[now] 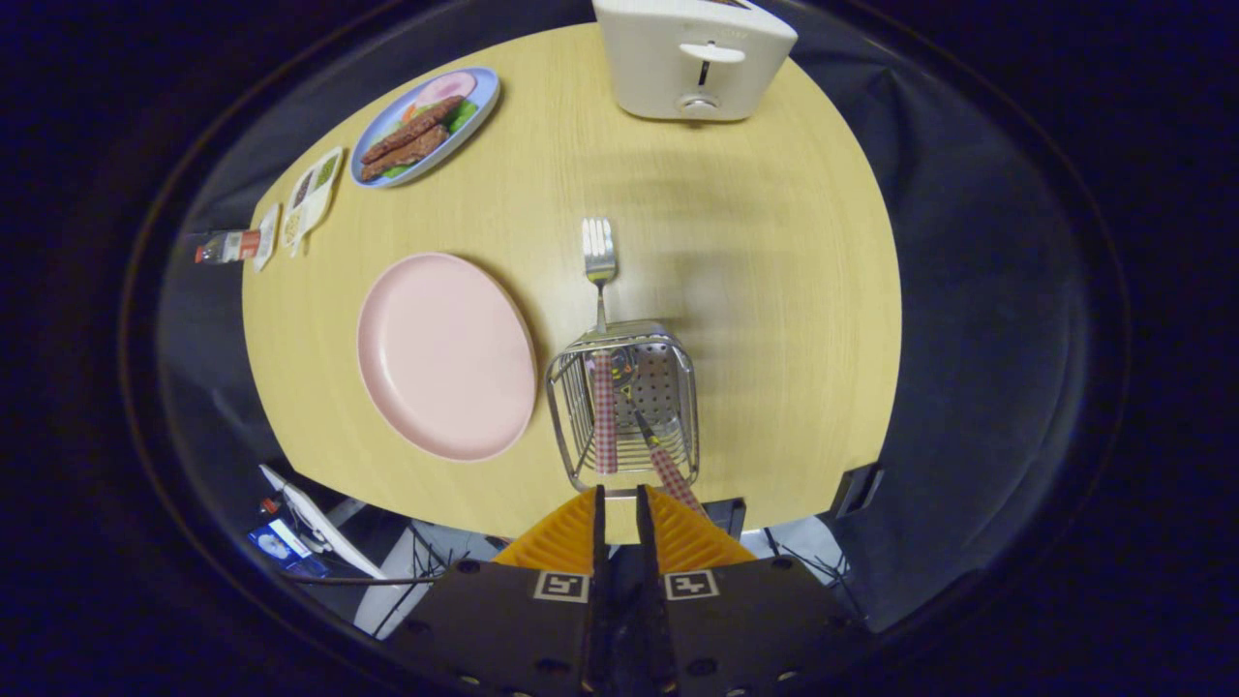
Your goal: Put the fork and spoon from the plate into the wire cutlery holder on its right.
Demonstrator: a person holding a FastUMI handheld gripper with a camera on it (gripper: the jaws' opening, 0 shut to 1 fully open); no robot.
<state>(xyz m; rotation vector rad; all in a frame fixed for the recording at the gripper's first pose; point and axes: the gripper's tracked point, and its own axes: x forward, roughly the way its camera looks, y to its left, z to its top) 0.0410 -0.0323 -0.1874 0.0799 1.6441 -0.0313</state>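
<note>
Gripper (619, 503) fingers sit nearly together, gripping nothing, above the holder (622, 402); the leaning fork (600, 290) could tip it over.

Fork (600, 290) and spoon (668, 465) in holder (622, 407)

Just ahead of the fingers, shiny wire-metal cutlery holder (624, 407) with perforated base, on matt pale wood-grain tabletop (774, 290). Beyond the holder, polished silver metal fork (599, 266). Beside the holder, smooth, slightly glossy round pink plate (445, 355). Far beyond, smooth cream plastic-looking toaster (693, 58).
</note>
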